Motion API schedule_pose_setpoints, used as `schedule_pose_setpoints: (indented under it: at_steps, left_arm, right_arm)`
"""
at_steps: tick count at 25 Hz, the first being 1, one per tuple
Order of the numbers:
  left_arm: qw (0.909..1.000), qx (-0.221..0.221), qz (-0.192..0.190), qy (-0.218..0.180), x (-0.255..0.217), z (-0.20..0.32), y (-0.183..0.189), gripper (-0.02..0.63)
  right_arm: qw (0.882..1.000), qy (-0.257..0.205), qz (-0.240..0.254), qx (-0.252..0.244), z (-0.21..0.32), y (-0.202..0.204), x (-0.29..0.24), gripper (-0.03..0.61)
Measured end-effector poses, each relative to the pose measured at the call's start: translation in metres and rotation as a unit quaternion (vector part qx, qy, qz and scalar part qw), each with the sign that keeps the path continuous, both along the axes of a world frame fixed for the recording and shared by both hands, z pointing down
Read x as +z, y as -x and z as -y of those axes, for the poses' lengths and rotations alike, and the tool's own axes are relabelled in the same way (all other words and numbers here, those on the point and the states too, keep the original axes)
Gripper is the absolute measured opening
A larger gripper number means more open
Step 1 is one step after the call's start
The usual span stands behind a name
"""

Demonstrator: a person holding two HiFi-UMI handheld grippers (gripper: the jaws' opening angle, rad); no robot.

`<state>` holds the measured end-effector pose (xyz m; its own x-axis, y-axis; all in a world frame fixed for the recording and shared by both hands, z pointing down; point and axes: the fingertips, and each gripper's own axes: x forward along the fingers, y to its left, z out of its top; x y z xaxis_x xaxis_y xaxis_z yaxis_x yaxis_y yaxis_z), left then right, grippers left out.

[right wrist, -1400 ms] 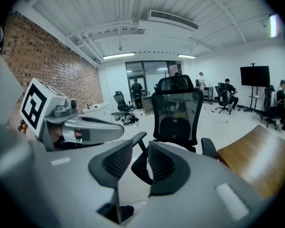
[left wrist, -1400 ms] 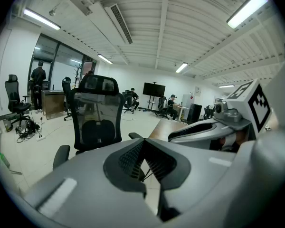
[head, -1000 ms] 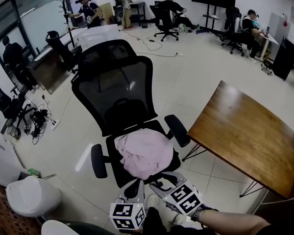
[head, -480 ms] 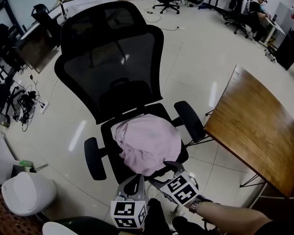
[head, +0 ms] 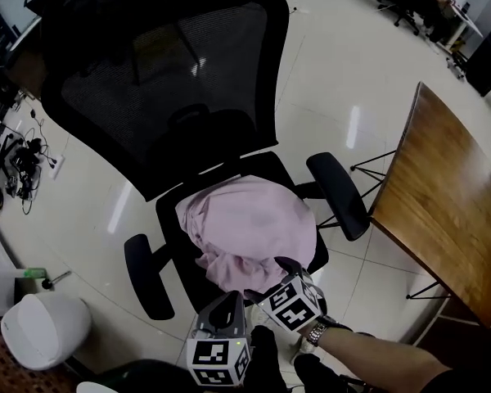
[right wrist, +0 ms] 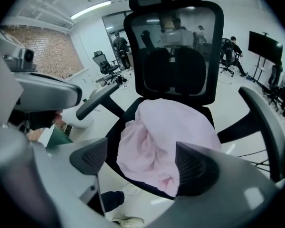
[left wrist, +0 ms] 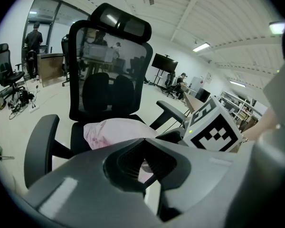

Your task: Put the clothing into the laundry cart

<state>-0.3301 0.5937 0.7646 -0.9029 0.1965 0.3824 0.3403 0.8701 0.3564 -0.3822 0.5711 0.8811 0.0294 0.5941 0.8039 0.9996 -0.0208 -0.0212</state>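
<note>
Right gripper (head: 270, 279) comes first in the head view, at about 6 o'clock. Its jaws have just been opening and stand wide apart, with the tips at the near edge of the pink garment (head: 250, 228). That garment lies bunched on the seat of the black office chair (head: 188, 80) at the centre. The left gripper (head: 229, 305) sits just beside it toward 7 o'clock, near the seat's front edge, and a wooden table (head: 450, 203) stands at 3 o'clock. In the left gripper view, its jaws meet tip to tip with nothing between them. The garment (left wrist: 111, 129) shows beyond them at 11 o'clock. In the right gripper view, the two pads stand far apart at 8 and 4 o'clock. The garment (right wrist: 166, 132) fills the gap (lying beyond the pads, not pinched), and the chair's mesh back rises at 12 o'clock.
</note>
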Motion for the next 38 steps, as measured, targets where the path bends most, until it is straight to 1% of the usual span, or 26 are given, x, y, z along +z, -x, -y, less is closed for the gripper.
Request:
schedule_pose_setpoints:
  at_steps: [7,13,19,20,25,26,28,29,31,32,33,36,38]
  left_arm:
    - [0.9999,0.006,-0.003,-0.013,0.079,-0.025,0.025,0.002]
    - [0.9997,0.013,-0.009,-0.020,0.122,-0.038,0.038,0.002]
    - [0.9994,0.020,-0.015,-0.023,0.145,-0.037,0.044,0.002]
    - [0.9994,0.019,-0.016,-0.026,0.148,-0.036,0.044,0.002]
    - [0.9992,0.018,-0.018,-0.030,0.156,-0.031,0.044,0.002]
    - [0.9989,0.022,-0.025,-0.033,0.156,-0.030,0.044,0.002]
    - [0.9966,0.038,-0.054,-0.050,0.152,-0.023,0.040,0.002]
    - [0.9957,0.043,-0.062,-0.054,0.151,-0.022,0.039,0.002]
    - [0.9974,0.037,-0.046,-0.040,0.153,-0.024,0.040,0.002]
    - [0.9976,0.037,-0.045,-0.038,0.152,-0.024,0.041,0.002]
    - [0.9969,0.042,-0.051,-0.042,0.147,-0.022,0.040,0.002]
    - [0.9964,0.050,-0.054,-0.042,0.133,-0.017,0.042,0.002]
    - [0.9975,0.047,-0.041,-0.033,0.123,-0.017,0.045,0.002]
  right_arm:
    - [0.999,-0.031,0.013,0.005,-0.025,0.025,0.101,0.485]
    - [0.997,-0.076,0.033,0.001,-0.032,0.046,0.172,0.509]
    - [0.996,-0.086,0.035,0.006,-0.039,0.053,0.201,0.506]
    - [0.996,-0.088,0.035,0.006,-0.040,0.054,0.204,0.488]
    - [0.994,-0.099,0.034,0.011,-0.040,0.057,0.218,0.468]
    - [0.994,-0.102,0.037,0.013,-0.040,0.060,0.219,0.432]
    - [0.993,-0.106,0.041,0.021,-0.039,0.065,0.219,0.364]
    - [0.993,-0.107,0.041,0.025,-0.039,0.067,0.217,0.317]
    - [0.994,-0.102,0.037,0.032,-0.039,0.069,0.211,0.230]
    - [0.994,-0.098,0.036,0.035,-0.039,0.068,0.206,0.182]
    - [0.994,-0.093,0.035,0.038,-0.039,0.068,0.202,0.152]
    - [0.995,-0.078,0.034,0.048,-0.036,0.067,0.185,0.102]
    - [0.996,-0.065,0.034,0.052,-0.035,0.065,0.170,0.089]
